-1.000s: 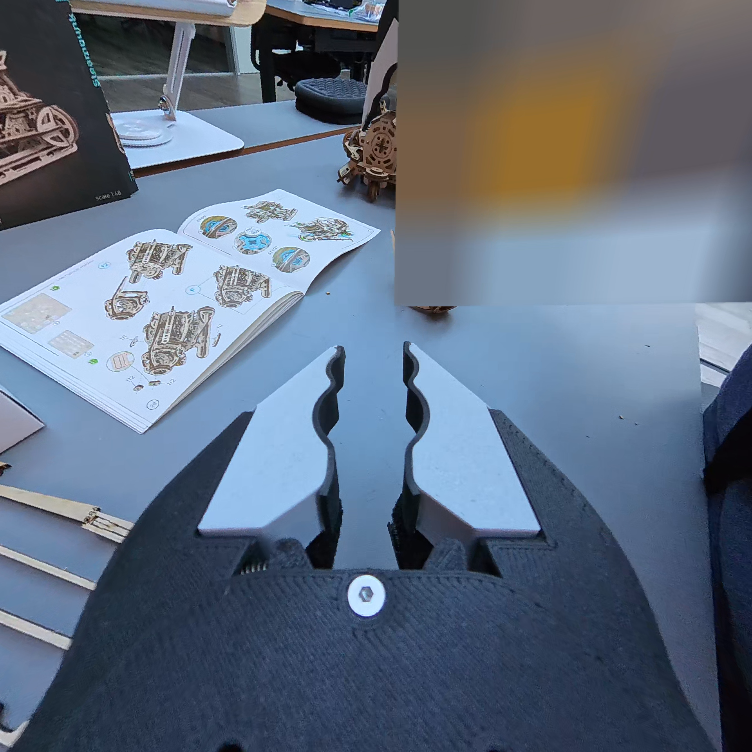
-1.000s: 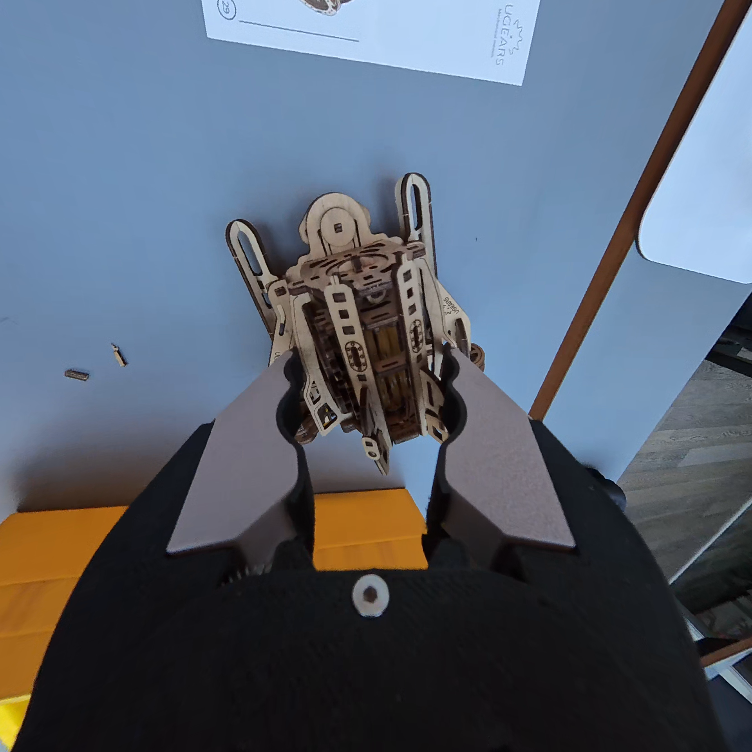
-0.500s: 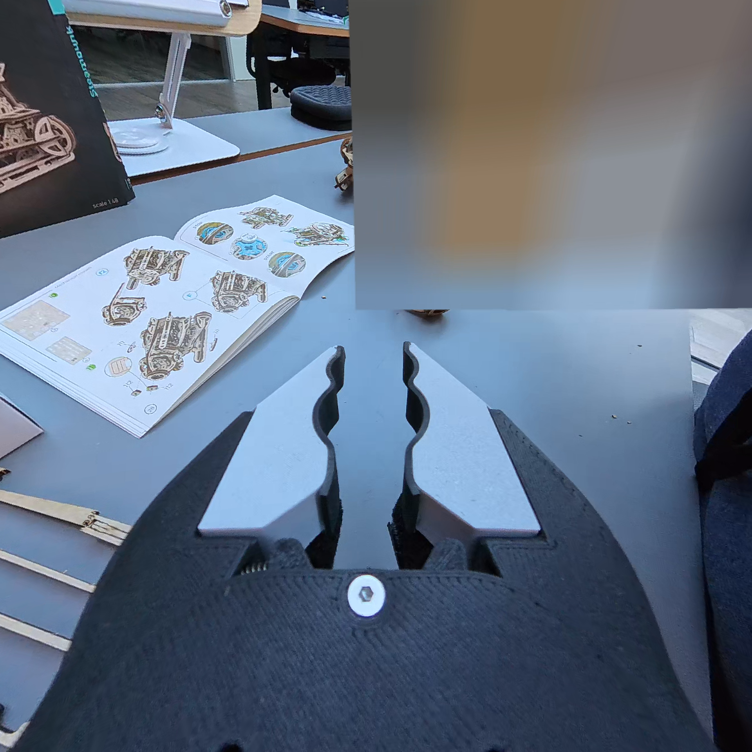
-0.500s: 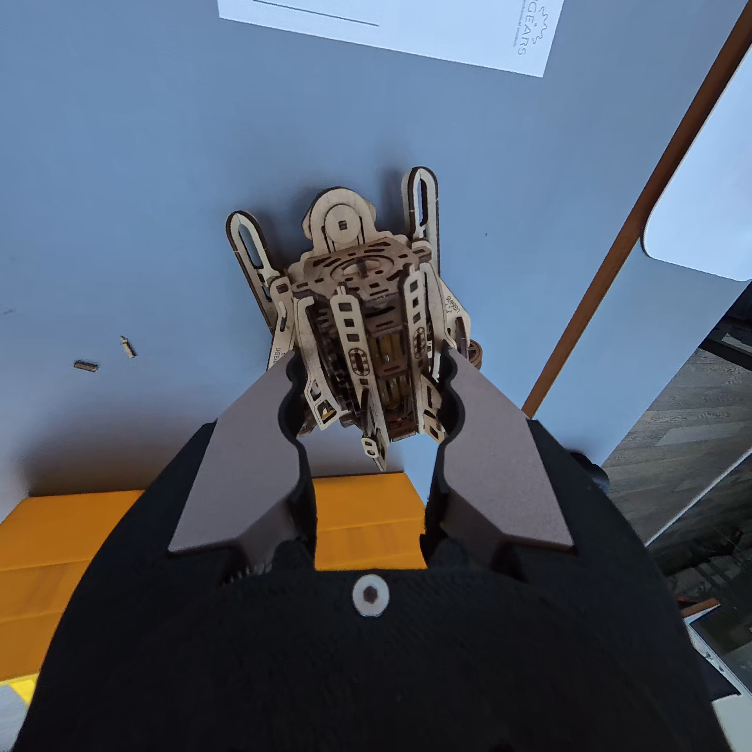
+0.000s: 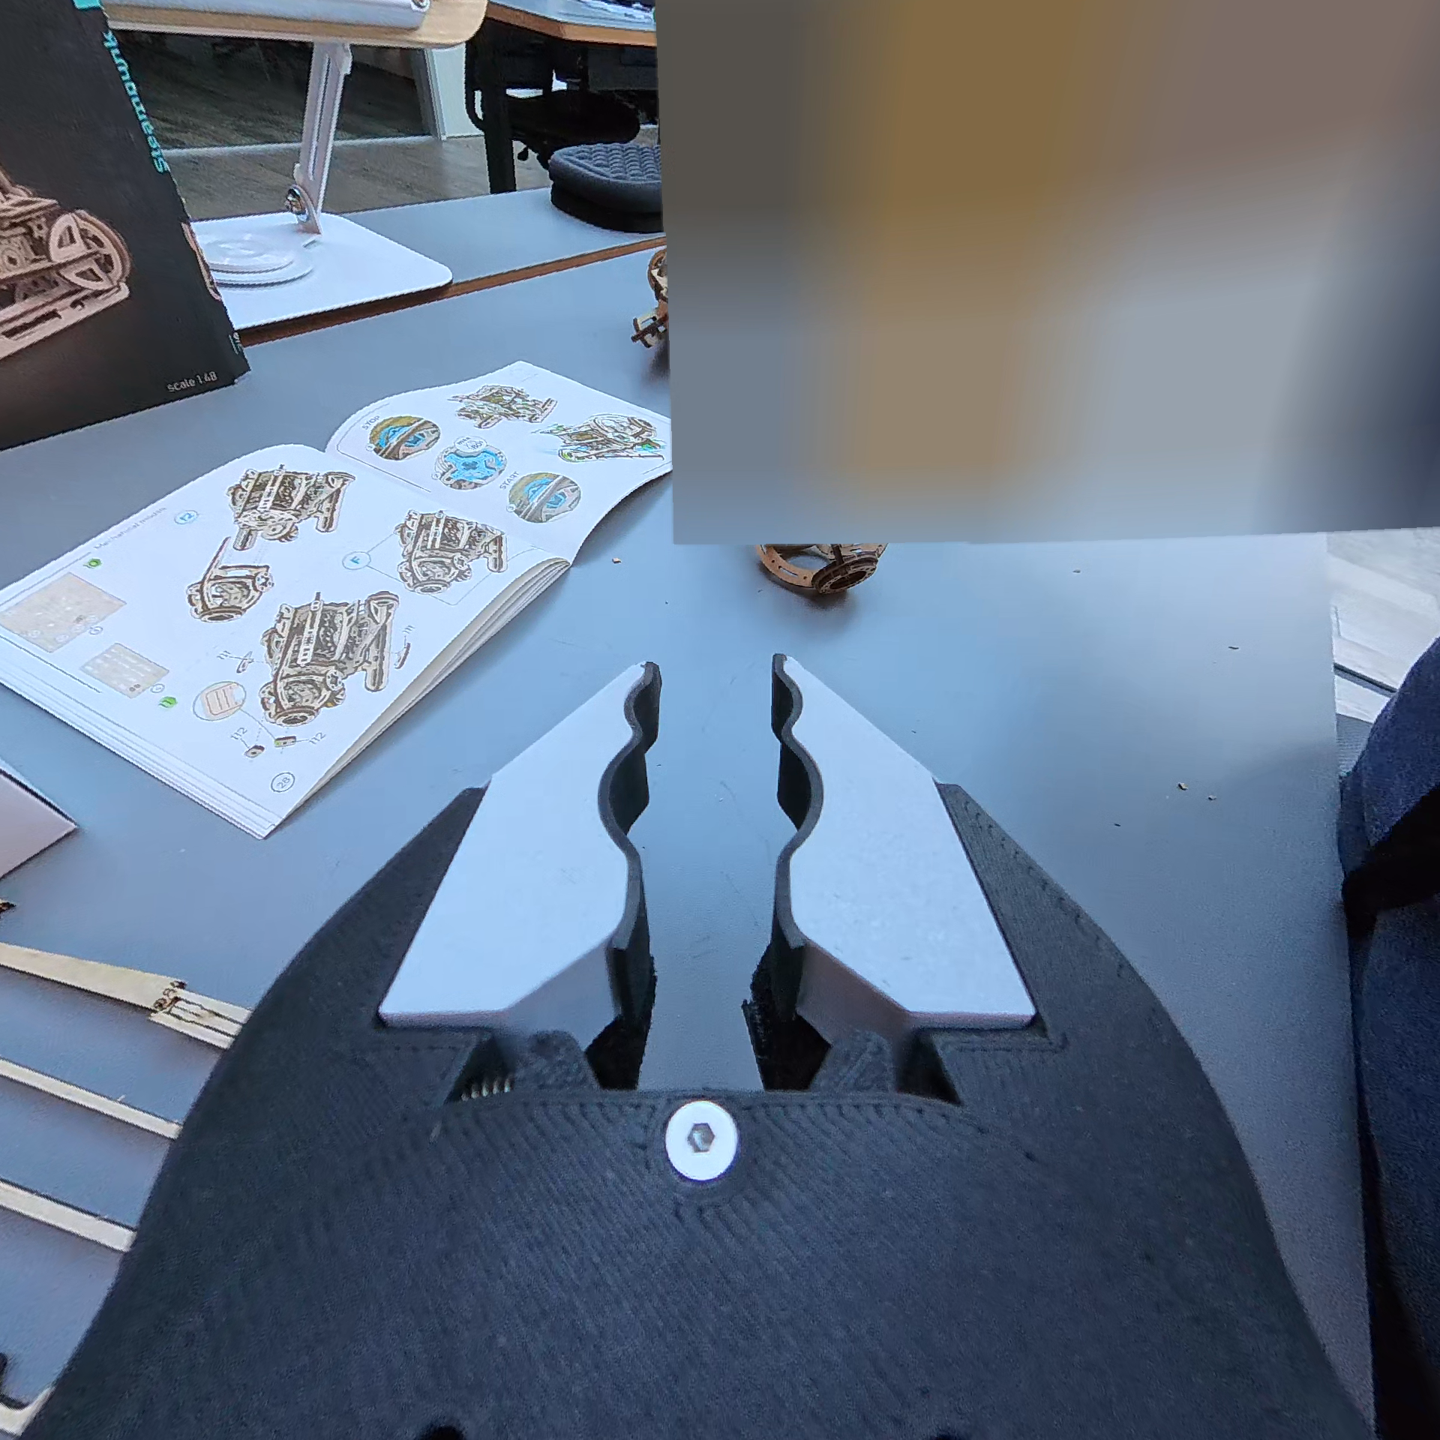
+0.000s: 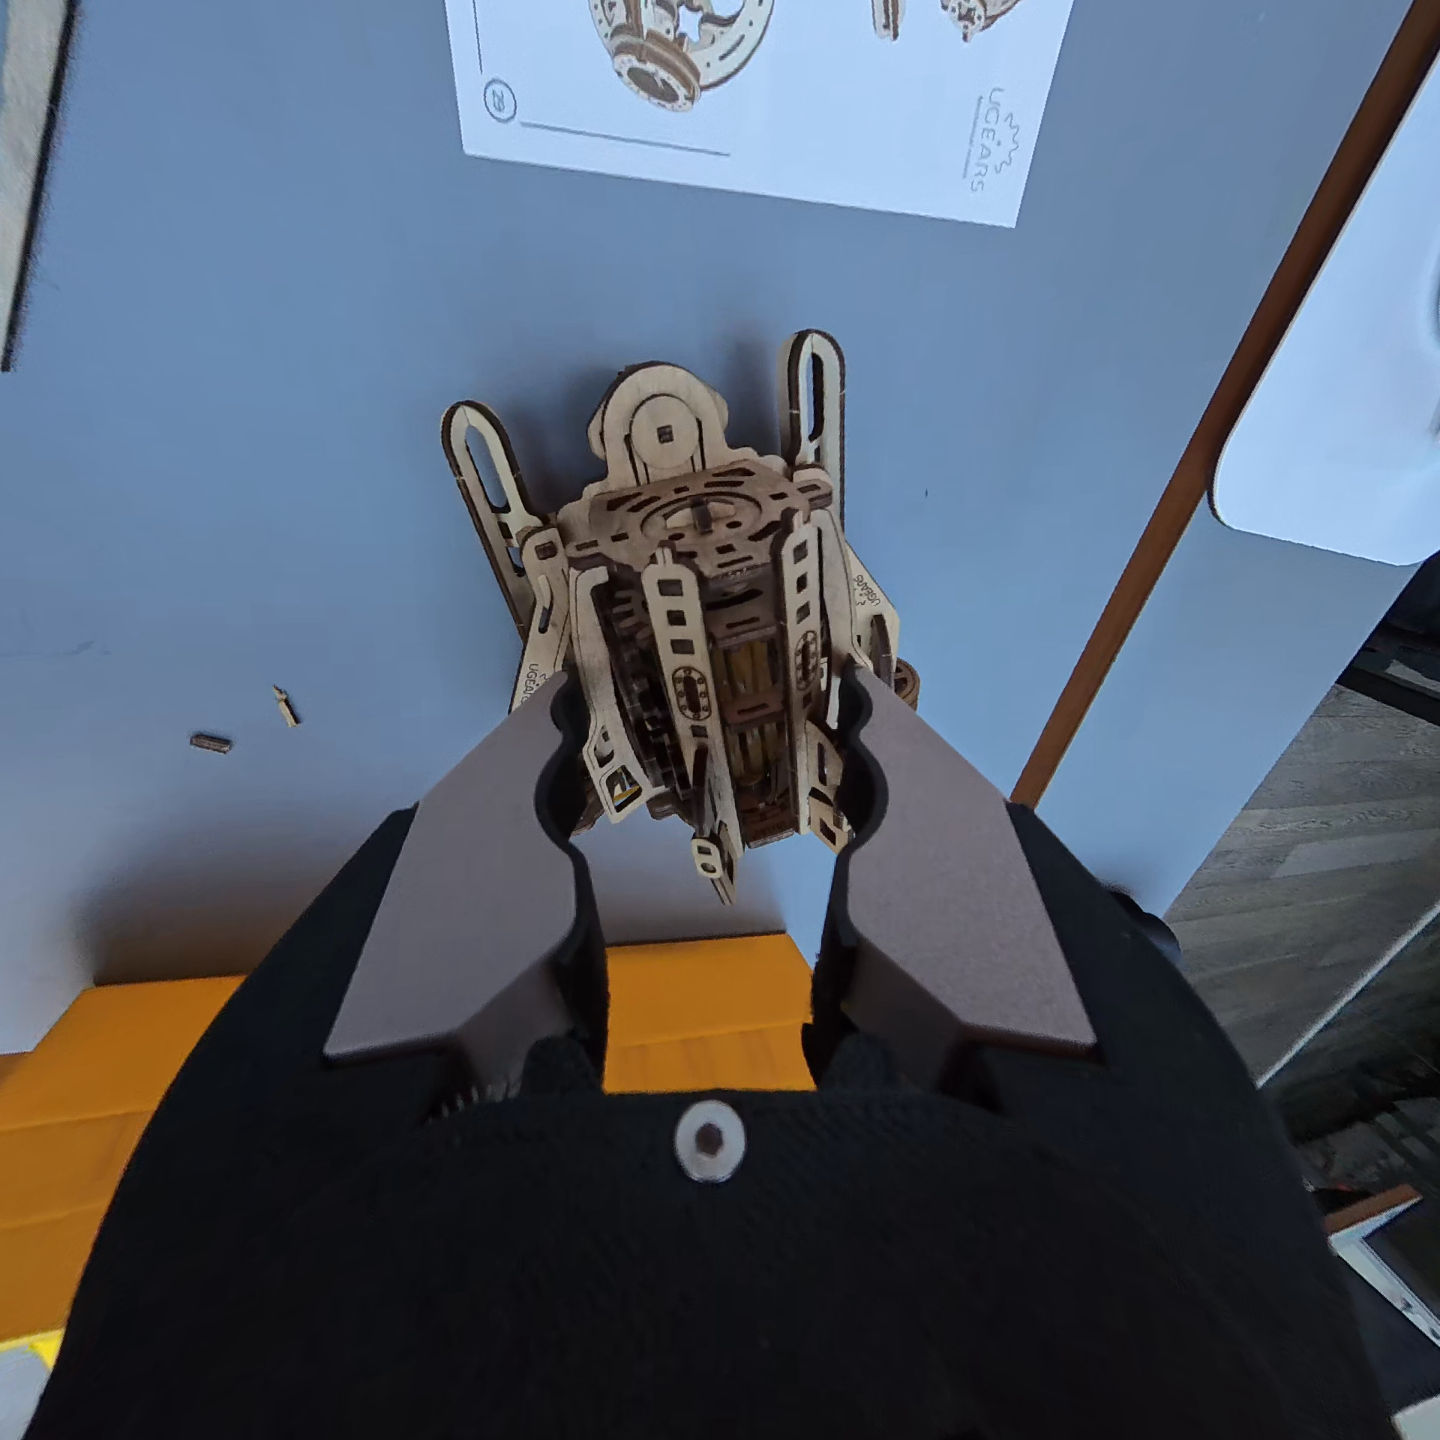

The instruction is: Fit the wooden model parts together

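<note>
Right gripper (image 6: 705,686) pinching the wooden model (image 6: 701,623) above the grey table (image 6: 234,467); left gripper (image 5: 715,670) slightly spread, empty, near the instruction booklet (image 5: 312,592)

The instruction booklet (image 6: 748,86) shows further into the right wrist view than before.

Printed booklet (image 5: 312,592), lettered box (image 5: 93,234), seemingly engraved model (image 6: 701,623)
</note>
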